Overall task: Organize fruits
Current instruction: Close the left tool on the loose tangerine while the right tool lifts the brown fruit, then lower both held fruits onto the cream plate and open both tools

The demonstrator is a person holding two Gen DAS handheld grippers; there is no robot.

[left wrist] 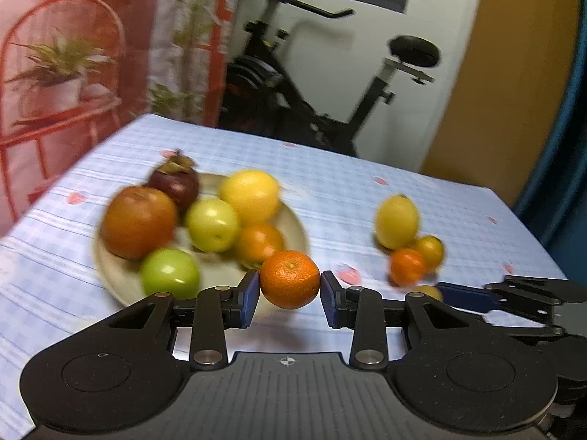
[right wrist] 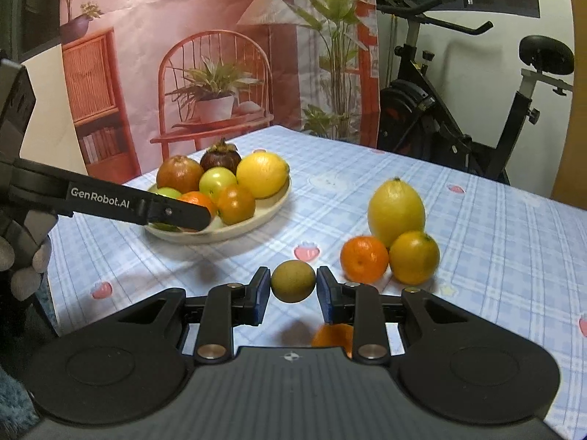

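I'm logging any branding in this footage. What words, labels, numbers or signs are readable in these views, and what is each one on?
"GenRobot.AI": white lettering on the black arm of the left tongs, seen from the right wrist view.
No other readable text: the printed backdrop, the tablecloth and the fruits carry no lettering.
The crosshair mark on each tongs' body is a symbol, not text.

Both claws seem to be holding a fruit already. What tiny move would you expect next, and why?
Probably carrying the mandarin in the left gripper forward over the plate: it is clamped and the plate lies just beyond. The right gripper holds a small brown fruit, likely following after.
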